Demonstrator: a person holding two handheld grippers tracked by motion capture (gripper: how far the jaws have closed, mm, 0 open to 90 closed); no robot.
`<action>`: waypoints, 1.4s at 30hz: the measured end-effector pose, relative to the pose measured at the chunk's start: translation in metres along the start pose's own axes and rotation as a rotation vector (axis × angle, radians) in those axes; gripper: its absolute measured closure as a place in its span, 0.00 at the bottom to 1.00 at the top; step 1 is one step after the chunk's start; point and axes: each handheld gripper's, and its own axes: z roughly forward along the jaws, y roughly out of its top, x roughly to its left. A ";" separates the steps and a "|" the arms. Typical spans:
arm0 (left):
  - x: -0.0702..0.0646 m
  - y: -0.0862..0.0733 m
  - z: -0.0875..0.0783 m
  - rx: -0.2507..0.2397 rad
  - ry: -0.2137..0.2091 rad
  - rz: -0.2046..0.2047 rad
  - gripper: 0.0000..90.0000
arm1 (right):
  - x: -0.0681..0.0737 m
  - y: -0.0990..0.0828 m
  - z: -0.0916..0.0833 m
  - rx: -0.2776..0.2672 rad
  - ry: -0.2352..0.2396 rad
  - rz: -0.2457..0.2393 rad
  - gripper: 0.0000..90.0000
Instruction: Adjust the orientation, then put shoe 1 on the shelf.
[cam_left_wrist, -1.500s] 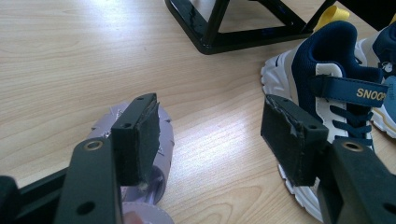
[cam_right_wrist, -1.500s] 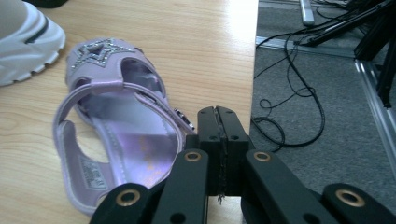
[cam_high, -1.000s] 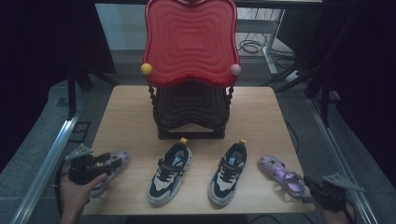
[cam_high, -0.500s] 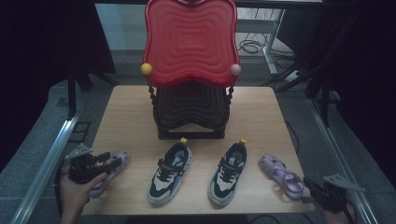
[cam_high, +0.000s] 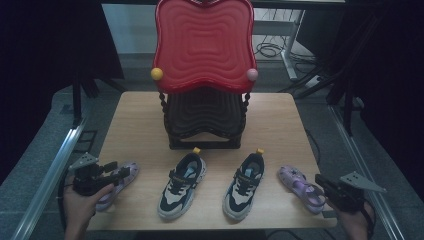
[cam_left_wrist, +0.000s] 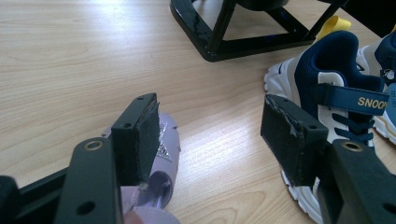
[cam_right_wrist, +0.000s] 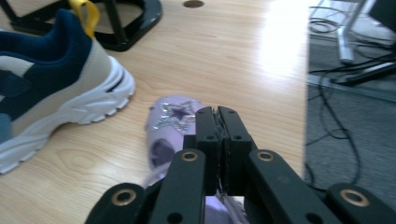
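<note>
Looks barely started: both lilac sandals sit on the tabletop in front of the rack (cam_high: 205, 125), outside the two sneakers (cam_high: 182, 186). Left gripper (cam_left_wrist: 215, 140) has jaws wide open around the left sandal (cam_left_wrist: 164, 154), not squeezing. Right gripper (cam_right_wrist: 218, 135) has jaws closed over the right sandal (cam_right_wrist: 173, 119), whether pinching a strap I can't tell. Glittery star on the toe.

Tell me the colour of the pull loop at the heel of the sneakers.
Yellow. The pull loop on the sneaker shows best in the right gripper view.
</note>
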 end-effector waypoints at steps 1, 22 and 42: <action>0.000 0.000 -0.001 -0.001 0.001 -0.001 0.42 | 0.001 -0.001 0.002 0.001 0.008 0.004 0.93; 0.008 -0.014 -0.047 -0.042 -0.052 0.002 0.42 | 0.005 -0.013 0.006 -0.006 0.093 0.099 0.57; 0.017 -0.058 -0.031 0.121 0.008 -0.012 0.69 | 0.002 -0.020 0.008 0.005 0.058 0.164 0.56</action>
